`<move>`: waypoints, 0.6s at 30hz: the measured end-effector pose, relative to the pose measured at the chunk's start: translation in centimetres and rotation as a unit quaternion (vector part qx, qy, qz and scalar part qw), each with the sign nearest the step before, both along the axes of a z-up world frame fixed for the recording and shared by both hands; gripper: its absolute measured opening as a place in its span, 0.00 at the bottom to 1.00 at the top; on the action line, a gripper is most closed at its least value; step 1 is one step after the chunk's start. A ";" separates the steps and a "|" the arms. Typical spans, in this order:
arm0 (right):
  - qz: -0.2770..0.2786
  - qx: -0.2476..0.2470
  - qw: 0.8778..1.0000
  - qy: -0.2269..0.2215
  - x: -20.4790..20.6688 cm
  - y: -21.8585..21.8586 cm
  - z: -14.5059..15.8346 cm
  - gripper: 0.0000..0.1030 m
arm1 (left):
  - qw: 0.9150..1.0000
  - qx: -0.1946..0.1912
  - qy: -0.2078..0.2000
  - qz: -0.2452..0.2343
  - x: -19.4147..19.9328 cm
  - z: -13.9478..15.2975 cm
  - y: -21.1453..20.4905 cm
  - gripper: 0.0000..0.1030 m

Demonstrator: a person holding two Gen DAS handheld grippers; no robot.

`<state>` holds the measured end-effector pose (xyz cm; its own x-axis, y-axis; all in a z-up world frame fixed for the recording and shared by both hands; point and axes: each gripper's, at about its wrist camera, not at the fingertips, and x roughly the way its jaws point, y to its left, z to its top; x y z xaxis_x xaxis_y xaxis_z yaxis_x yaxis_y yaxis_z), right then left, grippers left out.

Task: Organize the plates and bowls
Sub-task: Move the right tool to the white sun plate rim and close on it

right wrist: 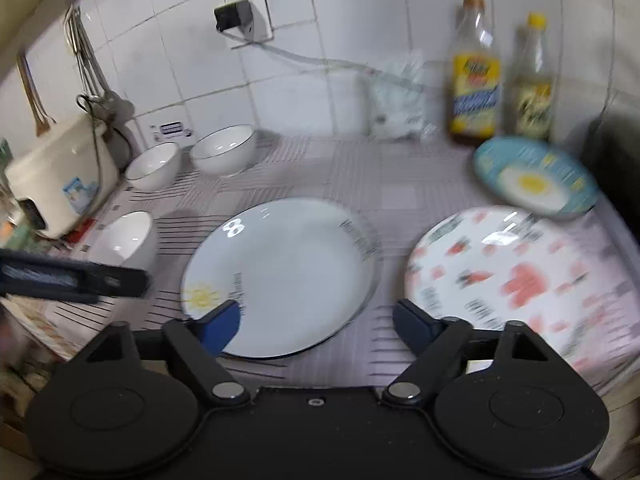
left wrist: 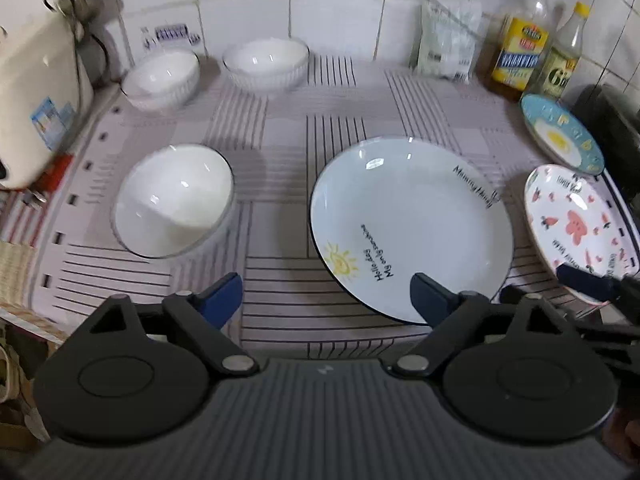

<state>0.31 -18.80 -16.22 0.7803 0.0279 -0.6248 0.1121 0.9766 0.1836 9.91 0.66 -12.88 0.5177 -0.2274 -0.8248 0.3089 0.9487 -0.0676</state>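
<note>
- Both claws wide, nothing between the pads: left gripper [left wrist: 326, 300], right gripper [right wrist: 316, 322].
- Sun plate [left wrist: 412, 224] lies between white bowl [left wrist: 174, 200] and strawberry plate [left wrist: 576, 228].

glossy glazed ceramic plates [left wrist: 412, 224] and bowls [left wrist: 174, 200] on matt striped cloth [left wrist: 280, 128]; clear plastic bottles [left wrist: 520, 36].

From my feed, a cream rice cooker [left wrist: 28, 96] sits at nine o'clock, two oil bottles [left wrist: 520, 40] at one, a white packet [left wrist: 448, 40] beside them on the striped cloth [left wrist: 280, 160].
</note>
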 end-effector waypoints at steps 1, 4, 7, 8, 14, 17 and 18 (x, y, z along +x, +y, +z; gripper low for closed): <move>0.001 0.011 1.000 0.005 0.4 0.1 -0.8 0.77 | 1.000 0.003 0.005 0.001 0.4 -0.9 -0.1 0.79; 0.005 0.030 0.999 0.012 1.0 0.6 -2.9 0.72 | 1.000 0.003 0.024 0.001 1.5 -3.0 -0.2 0.74; -0.005 0.049 0.999 0.012 1.5 0.6 -4.8 0.62 | 0.999 0.006 0.041 0.004 2.5 -4.7 -0.4 0.72; -0.013 0.053 0.998 0.009 1.6 0.5 -5.2 0.57 | 0.999 0.012 0.038 0.010 2.7 -5.1 -0.4 0.72; -0.071 0.061 0.996 -0.002 2.4 -0.6 -6.6 0.44 | 0.999 -0.012 0.037 0.011 4.2 -6.3 -0.2 0.60; -0.072 0.073 0.995 -0.007 3.0 -0.9 -7.1 0.30 | 0.996 -0.065 0.061 0.008 5.0 -7.1 0.5 0.45; -0.076 0.079 0.994 -0.005 3.1 -1.1 -7.3 0.27 | 0.995 -0.079 0.065 0.008 5.1 -7.2 0.5 0.39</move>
